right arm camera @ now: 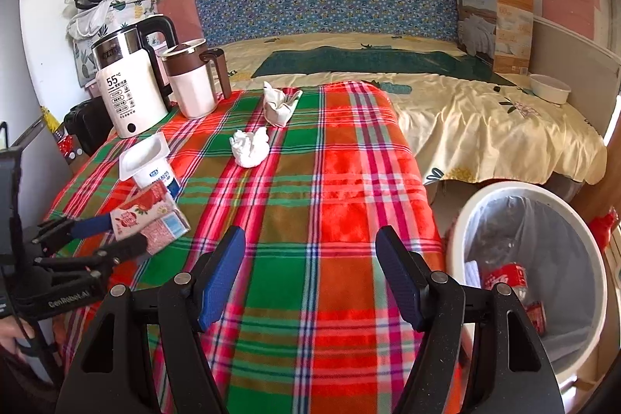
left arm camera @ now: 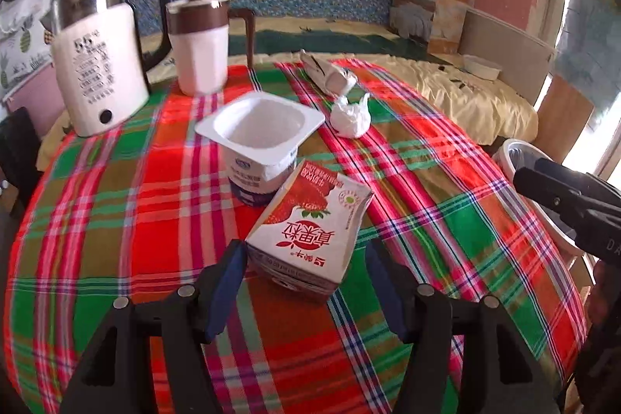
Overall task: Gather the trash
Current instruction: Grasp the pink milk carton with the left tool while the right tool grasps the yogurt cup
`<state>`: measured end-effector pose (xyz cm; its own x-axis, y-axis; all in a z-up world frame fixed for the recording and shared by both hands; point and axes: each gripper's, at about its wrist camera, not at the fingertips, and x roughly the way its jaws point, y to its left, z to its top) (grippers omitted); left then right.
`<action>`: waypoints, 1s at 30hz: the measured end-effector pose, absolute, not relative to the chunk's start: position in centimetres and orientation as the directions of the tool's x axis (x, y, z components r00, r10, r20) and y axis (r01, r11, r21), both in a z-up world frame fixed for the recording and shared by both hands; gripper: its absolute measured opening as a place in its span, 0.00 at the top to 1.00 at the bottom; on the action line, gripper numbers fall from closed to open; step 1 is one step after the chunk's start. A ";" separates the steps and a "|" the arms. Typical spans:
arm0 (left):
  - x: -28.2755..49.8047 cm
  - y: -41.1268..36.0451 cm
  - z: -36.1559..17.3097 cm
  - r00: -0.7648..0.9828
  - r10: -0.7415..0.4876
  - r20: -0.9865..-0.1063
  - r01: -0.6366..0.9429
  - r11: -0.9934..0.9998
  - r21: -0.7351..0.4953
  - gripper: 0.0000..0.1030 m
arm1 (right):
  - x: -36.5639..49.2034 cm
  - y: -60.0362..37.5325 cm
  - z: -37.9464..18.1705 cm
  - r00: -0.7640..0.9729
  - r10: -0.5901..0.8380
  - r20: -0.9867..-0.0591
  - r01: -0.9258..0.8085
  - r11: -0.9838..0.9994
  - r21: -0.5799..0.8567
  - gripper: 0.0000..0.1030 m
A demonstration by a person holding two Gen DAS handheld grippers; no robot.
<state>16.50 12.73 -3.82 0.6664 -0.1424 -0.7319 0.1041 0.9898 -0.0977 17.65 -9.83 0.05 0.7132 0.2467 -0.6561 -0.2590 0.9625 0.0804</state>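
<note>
A strawberry milk carton [left arm camera: 310,231] lies on the plaid tablecloth [left arm camera: 116,220], between the fingers of my open left gripper [left arm camera: 304,251]; the left finger touches its corner. It also shows in the right wrist view [right arm camera: 145,224]. Behind it stands an empty white yogurt cup [left arm camera: 260,138]. A crumpled white tissue [left arm camera: 349,117] and a crumpled wrapper [left arm camera: 328,72] lie farther back. My right gripper [right arm camera: 310,247] is open and empty above the table near its right edge. A white trash bin [right arm camera: 531,258] with a liner and a red bottle stands on the floor to the right.
A white electric kettle [left arm camera: 93,64] and a brown-lidded jug [left arm camera: 202,49] stand at the table's far left. A bed [right arm camera: 485,119] with a cream cover lies behind the table, with a white bowl [right arm camera: 549,88] and packaged bedding [right arm camera: 493,22] on it.
</note>
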 end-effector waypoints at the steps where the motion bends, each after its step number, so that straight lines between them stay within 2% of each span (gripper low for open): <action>1: 16.8 12.8 -4.2 0.658 -0.140 -0.740 0.098 0.990 -0.100 0.39 | 17.9 -9.4 0.1 0.711 0.252 -0.656 -0.265 0.961 0.082 0.32; 12: 17.1 13.6 -4.3 0.663 -0.204 -0.720 0.129 0.979 -0.158 0.42 | 19.3 -5.3 -0.6 0.691 0.276 -0.668 -0.315 0.947 0.065 0.32; 21: 12.8 16.8 -4.2 0.681 -0.128 -0.721 0.049 0.990 -0.130 0.42 | 19.6 -2.5 -1.3 0.663 0.302 -0.685 -0.357 0.932 0.065 0.32; 25: 11.2 19.4 -4.4 0.695 -0.038 -0.718 -0.047 0.994 -0.099 0.42 | 19.8 -0.6 -1.7 0.640 0.335 -0.692 -0.397 0.915 0.075 0.32; 30: 10.8 22.7 -4.4 0.701 0.009 -0.713 -0.149 0.980 -0.134 0.42 | 20.6 2.1 -2.4 0.596 0.378 -0.708 -0.452 0.887 0.094 0.32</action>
